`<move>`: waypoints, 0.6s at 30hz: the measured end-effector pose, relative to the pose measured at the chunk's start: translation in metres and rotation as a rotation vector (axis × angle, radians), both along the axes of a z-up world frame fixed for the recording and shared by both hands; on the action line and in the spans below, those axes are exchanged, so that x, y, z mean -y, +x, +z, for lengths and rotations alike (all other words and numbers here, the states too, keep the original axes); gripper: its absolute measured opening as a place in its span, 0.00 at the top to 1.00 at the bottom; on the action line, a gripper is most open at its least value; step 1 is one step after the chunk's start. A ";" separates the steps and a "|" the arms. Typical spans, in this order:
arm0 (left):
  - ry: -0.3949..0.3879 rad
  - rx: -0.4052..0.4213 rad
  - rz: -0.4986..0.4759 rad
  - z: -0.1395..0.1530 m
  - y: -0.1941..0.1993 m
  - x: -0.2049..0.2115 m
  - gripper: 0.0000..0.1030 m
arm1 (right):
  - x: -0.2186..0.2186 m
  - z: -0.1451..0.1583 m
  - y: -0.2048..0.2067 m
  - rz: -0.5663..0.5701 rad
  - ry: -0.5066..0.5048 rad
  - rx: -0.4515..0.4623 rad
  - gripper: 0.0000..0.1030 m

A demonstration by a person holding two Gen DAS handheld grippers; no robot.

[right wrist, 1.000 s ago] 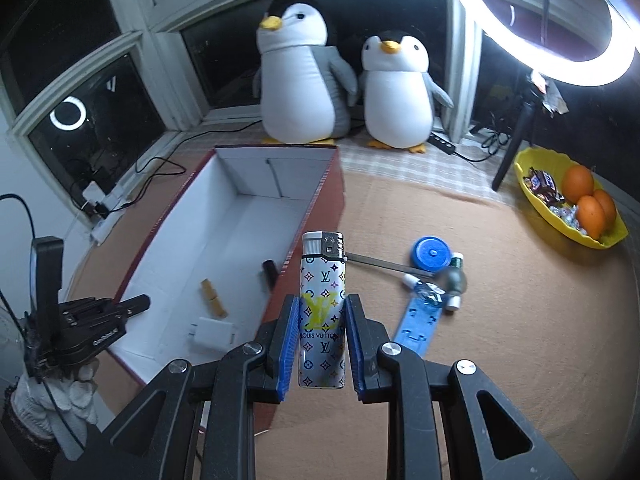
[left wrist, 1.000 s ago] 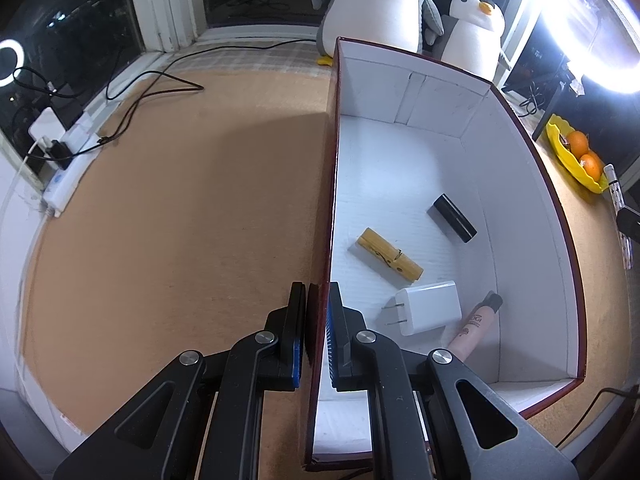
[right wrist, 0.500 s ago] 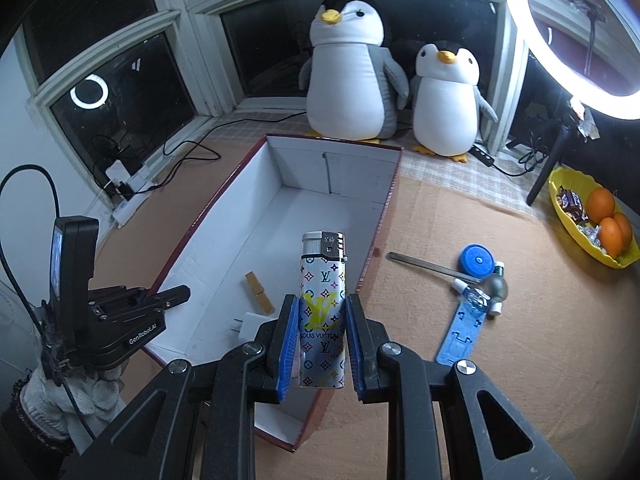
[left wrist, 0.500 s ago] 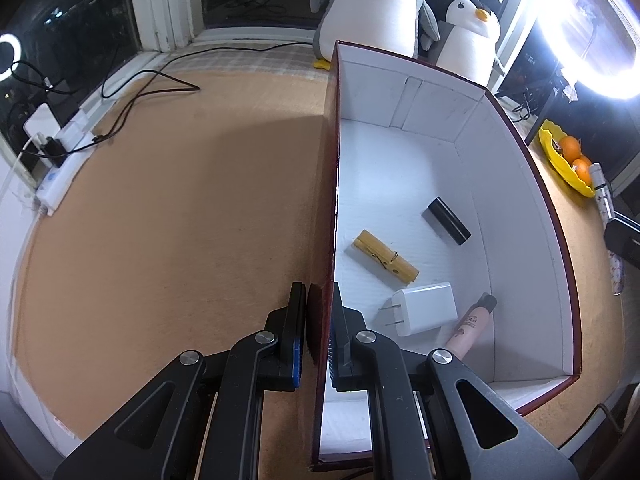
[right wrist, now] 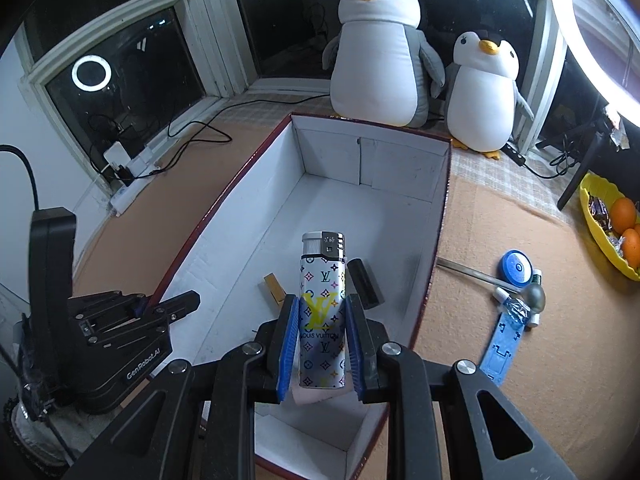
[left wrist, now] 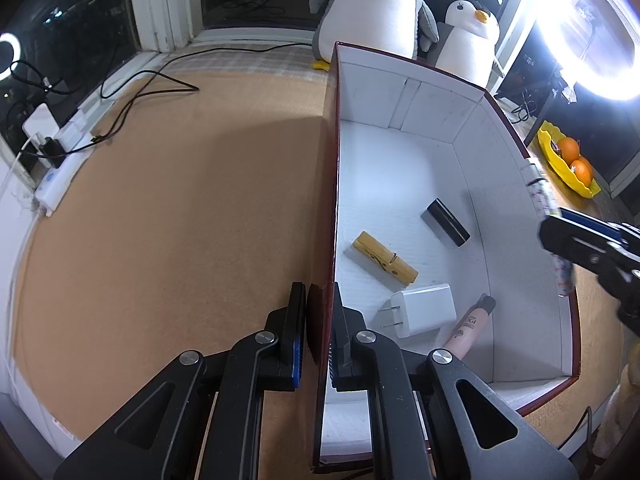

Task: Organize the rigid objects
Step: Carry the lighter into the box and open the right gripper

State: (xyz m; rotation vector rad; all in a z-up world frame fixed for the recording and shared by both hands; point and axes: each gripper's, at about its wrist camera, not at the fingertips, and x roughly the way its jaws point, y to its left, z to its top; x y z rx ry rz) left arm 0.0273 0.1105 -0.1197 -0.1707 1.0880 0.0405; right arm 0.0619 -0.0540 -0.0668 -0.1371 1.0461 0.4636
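Observation:
A white-lined box with a dark red rim [left wrist: 332, 184] stands on the cork table; it also shows in the right wrist view [right wrist: 442, 216]. My left gripper [left wrist: 318, 320] is shut on the box's left wall. Inside lie a wooden clothespin [left wrist: 384, 258], a black stick [left wrist: 445, 222], a white charger plug [left wrist: 422, 310] and a pink tube [left wrist: 466, 330]. My right gripper [right wrist: 322, 336] is shut on a patterned lighter [right wrist: 322, 308], held upright above the box's near end. It shows at the right edge of the left wrist view [left wrist: 592, 244].
On the table right of the box lie a blue round lid [right wrist: 516, 270], a blue flat holder [right wrist: 502, 350], a metal rod [right wrist: 472, 274] and a small bottle [right wrist: 520, 306]. A yellow fruit tray [right wrist: 608, 232] sits far right. Two plush penguins [right wrist: 380, 52] stand behind the box. Cables and a power strip [left wrist: 60, 168] lie at left.
My right gripper has carried the lighter leftward, from beside the box to above its near end. My left gripper keeps its hold on the box wall.

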 end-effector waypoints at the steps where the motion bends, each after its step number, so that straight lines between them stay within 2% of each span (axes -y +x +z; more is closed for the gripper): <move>1: 0.000 0.000 0.000 0.000 0.000 0.000 0.92 | -0.002 -0.002 0.002 0.003 -0.001 -0.004 0.80; 10: 0.000 -0.002 0.005 0.001 0.001 0.001 0.92 | -0.007 -0.016 0.009 0.006 -0.022 -0.029 0.80; 18: 0.007 -0.005 0.005 0.000 0.001 0.001 0.92 | -0.008 -0.017 0.009 0.009 -0.025 -0.020 0.79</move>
